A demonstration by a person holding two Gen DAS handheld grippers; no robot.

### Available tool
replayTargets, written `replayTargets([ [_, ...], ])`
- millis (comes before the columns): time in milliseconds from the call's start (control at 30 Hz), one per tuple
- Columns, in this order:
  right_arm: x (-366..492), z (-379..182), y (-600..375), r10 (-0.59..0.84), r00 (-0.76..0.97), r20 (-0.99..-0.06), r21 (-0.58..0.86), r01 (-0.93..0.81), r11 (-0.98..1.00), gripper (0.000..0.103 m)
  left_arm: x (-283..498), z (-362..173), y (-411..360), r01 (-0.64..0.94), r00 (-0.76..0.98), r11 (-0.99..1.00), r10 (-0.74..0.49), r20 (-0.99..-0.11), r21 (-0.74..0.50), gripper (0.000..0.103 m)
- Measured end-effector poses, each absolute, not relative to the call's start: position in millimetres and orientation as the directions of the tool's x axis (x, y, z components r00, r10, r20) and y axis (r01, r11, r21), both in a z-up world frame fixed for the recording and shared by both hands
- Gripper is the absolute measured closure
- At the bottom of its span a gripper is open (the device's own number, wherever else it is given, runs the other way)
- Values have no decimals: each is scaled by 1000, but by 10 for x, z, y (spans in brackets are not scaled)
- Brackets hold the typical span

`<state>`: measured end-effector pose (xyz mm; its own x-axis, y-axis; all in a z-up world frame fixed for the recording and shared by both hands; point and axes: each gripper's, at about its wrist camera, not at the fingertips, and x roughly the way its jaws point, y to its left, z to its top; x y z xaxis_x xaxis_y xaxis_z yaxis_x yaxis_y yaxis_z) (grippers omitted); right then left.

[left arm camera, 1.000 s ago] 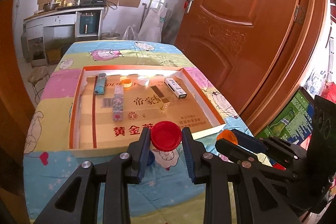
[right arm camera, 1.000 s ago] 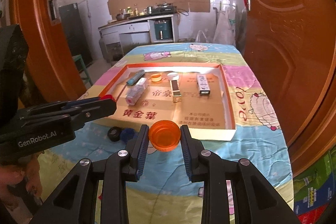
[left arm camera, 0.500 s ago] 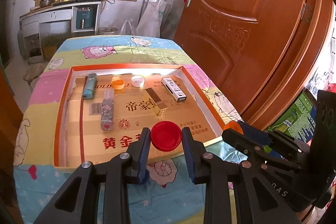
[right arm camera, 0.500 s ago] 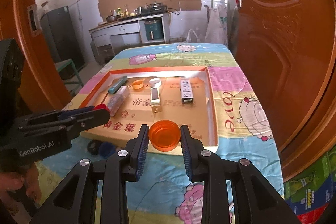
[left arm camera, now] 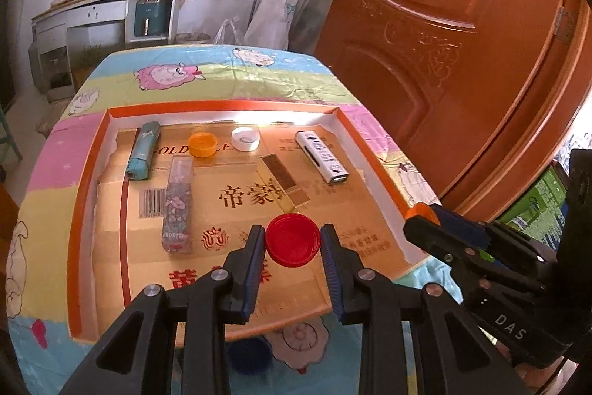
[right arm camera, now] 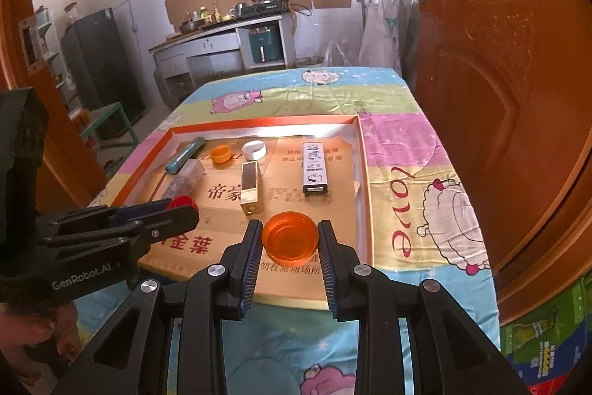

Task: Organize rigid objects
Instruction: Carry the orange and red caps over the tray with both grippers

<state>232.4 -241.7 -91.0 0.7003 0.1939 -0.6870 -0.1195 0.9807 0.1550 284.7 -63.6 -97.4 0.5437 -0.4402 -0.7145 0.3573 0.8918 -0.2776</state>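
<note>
My left gripper (left arm camera: 292,248) is shut on a red cap (left arm camera: 292,239) and holds it over the near part of the orange-rimmed tray (left arm camera: 83,180). My right gripper (right arm camera: 289,245) is shut on a clear orange cap (right arm camera: 289,238) over the tray's near right part (right arm camera: 364,195). In the tray lie a teal tube (left arm camera: 143,150), a patterned box (left arm camera: 178,206), a small orange cap (left arm camera: 202,144), a white cap (left arm camera: 245,138), a gold box (left arm camera: 285,178) and a white box (left arm camera: 322,156). The right gripper's arm (left arm camera: 481,258) shows at the right of the left wrist view.
A blue cap (left arm camera: 248,356) lies on the cartoon tablecloth (left arm camera: 222,73) before the tray's near rim. A brown wooden door (left arm camera: 462,43) stands close on the right. A kitchen counter (right arm camera: 222,36) is at the back.
Both grippers moved forward over the tray with their caps held; the tray's near rim now sits under the fingers.
</note>
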Motion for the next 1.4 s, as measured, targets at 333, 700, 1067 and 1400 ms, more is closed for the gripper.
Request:
replayTargets([
  [333,2611,-1064,-2459,208,681,-702,173,-120,978,72,3154,-1092,-627,322,554,915,-390,-735,-242,72],
  [700,2878,-1202,-2492,214,662,-718,188,-111,976,72,3364,-1242,-639,300,547,926,-364,-754,-229,72],
  [1067,3021,-1331,-2463,213,640,-738,188,-108,976,72,3445,-1327,-647,296,539,927,-360,-762,-228,72],
  [1400,3060,-1400,-2441,210,629,-749,181,-110,977,72,3464,-1342,-661,299,547,930,-350,-761,-213,72],
])
